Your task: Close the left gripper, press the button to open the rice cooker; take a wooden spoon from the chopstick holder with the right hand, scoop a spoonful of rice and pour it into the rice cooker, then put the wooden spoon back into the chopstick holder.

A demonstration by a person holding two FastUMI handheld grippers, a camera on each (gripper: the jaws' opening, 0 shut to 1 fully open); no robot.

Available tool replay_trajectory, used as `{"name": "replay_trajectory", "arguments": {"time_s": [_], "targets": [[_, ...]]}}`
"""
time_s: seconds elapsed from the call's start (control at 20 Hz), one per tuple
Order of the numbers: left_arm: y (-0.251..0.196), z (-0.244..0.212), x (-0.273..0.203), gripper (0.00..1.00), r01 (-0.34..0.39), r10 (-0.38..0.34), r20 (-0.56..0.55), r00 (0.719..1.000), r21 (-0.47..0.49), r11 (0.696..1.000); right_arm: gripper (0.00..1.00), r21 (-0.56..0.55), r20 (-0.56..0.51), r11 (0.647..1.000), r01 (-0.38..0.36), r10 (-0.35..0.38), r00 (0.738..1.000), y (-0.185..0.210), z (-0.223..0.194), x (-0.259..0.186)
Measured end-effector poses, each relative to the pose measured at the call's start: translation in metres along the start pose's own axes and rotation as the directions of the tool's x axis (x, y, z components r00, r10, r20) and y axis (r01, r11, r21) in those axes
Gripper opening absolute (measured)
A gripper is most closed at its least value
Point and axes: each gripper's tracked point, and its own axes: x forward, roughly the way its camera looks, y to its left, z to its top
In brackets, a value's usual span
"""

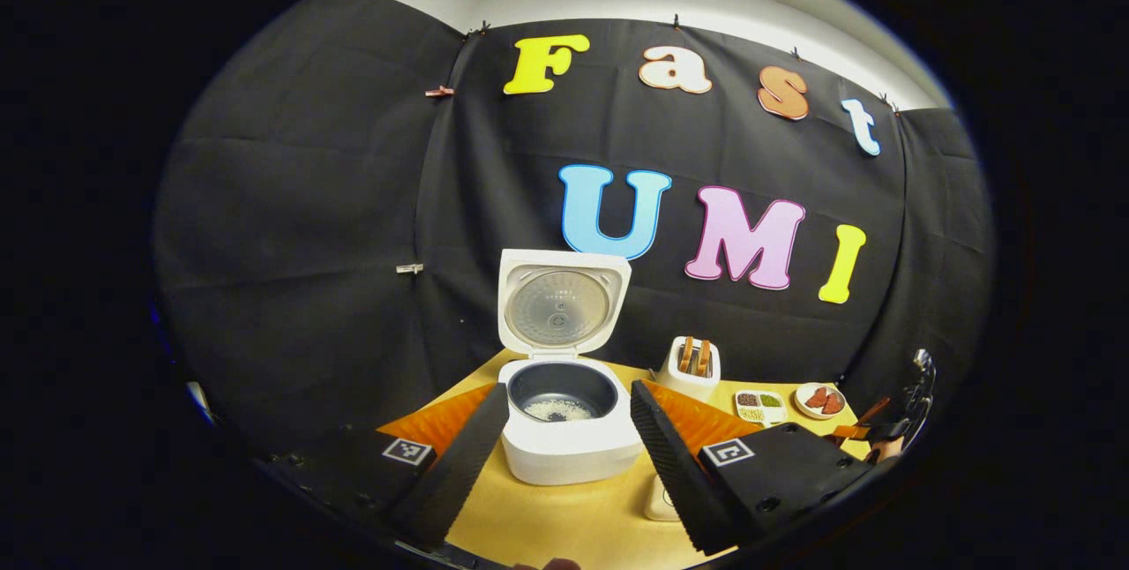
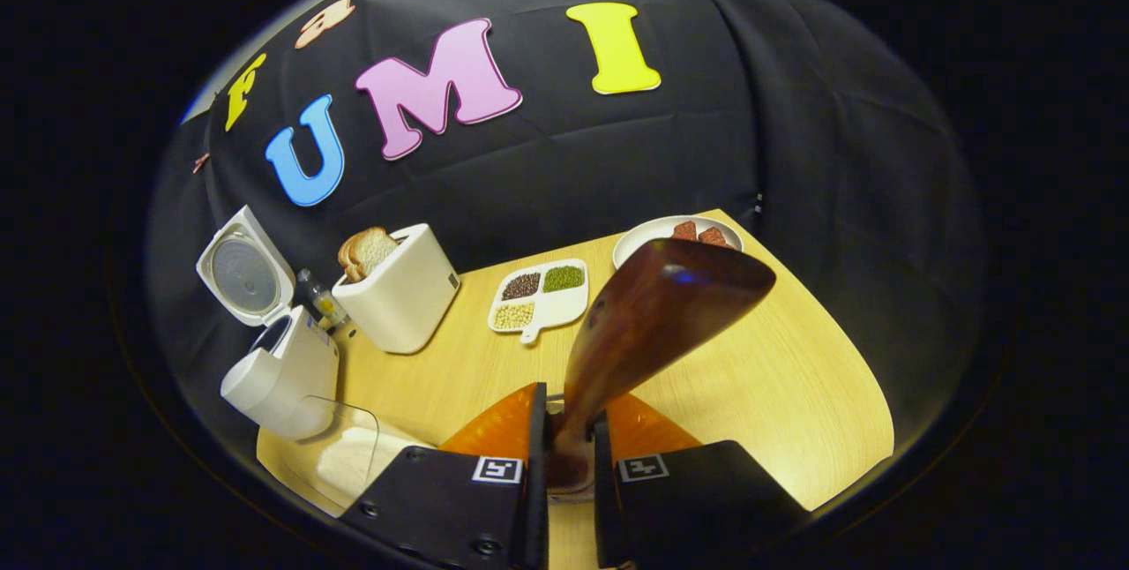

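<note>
Rice cooker [image 1: 564,393] open on wooden table [image 2: 794,393], black cloth behind

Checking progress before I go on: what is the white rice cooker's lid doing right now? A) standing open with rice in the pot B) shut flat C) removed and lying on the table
A: the white rice cooker has its lid upright, rice in the dark pot.
</note>
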Motion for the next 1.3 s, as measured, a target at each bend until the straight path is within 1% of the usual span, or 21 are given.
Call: {"name": "replay_trajectory", "arguments": {"time_s": [0.15,0.2,0.25,0.35,0.45,0.5,0.6,0.75,0.8,0.9,0.95,1.05,1.15,1.3], "targets": [[0.006,0.001,0.015,0.95,0.046,-0.046,-0.002,0.999,-0.011,0.999,0.25,0.020,0.056,1.000,-0.019,0.017,0.998,0.023,0.032,-0.028],[0.008,-0.001,0.020,0.97,0.061,-0.061,-0.001,0.998,-0.007,0.998,0.25,0.023,0.071,0.999,-0.030,0.028,0.997,0.034,0.041,-0.038],[0.011,-0.001,0.024,0.95,0.074,-0.074,-0.002,0.997,-0.002,0.997,0.25,0.031,0.086,0.999,-0.043,0.041,0.996,0.046,0.049,-0.048],[0.017,-0.002,0.032,0.96,0.102,-0.102,-0.001,0.995,0.012,0.995,0.25,0.059,0.108,0.995,-0.079,0.073,0.992,0.076,0.060,-0.065],[0.022,-0.003,0.038,0.96,0.128,-0.128,-0.005,0.992,0.026,0.991,0.24,0.083,0.114,0.990,-0.113,0.103,0.988,0.109,0.063,-0.076],[0.025,-0.004,0.042,0.95,0.139,-0.139,-0.007,0.990,0.032,0.990,0.25,0.081,0.111,0.988,-0.129,0.120,0.987,0.127,0.060,-0.079],[0.030,-0.004,0.047,0.95,0.163,-0.163,-0.009,0.987,0.036,0.986,0.25,0.043,0.093,0.988,-0.149,0.144,0.985,0.157,0.047,-0.080],[0.038,-0.005,0.050,0.96,0.188,-0.188,-0.006,0.982,0.040,0.981,0.25,-0.023,0.032,0.984,-0.175,0.176,0.984,0.202,0.008,-0.076],[0.039,-0.006,0.051,0.96,0.195,-0.195,-0.003,0.981,0.041,0.980,0.25,-0.052,0.008,0.984,-0.173,0.174,0.985,0.212,-0.008,-0.072],[0.042,-0.008,0.053,0.95,0.206,-0.206,-0.008,0.979,0.039,0.978,0.25,-0.149,-0.032,0.979,-0.141,0.138,0.990,0.220,-0.038,-0.059],[0.043,-0.009,0.052,0.95,0.217,-0.216,-0.009,0.976,0.034,0.976,0.25,-0.214,-0.039,0.970,-0.111,0.105,0.994,0.219,-0.050,-0.051],[0.046,-0.011,0.054,0.95,0.225,-0.225,-0.014,0.974,0.030,0.974,0.25,-0.341,-0.054,0.938,-0.061,0.046,0.997,0.218,-0.071,-0.036],[0.050,-0.015,0.055,0.96,0.228,-0.228,-0.022,0.974,0.028,0.973,0.25,-0.430,-0.068,0.902,-0.040,0.012,0.998,0.219,-0.085,-0.025],[0.054,-0.017,0.056,0.96,0.230,-0.229,-0.029,0.973,0.036,0.972,0.25,-0.586,-0.044,0.810,0.010,-0.045,0.998,0.216,-0.092,-0.010]]}}
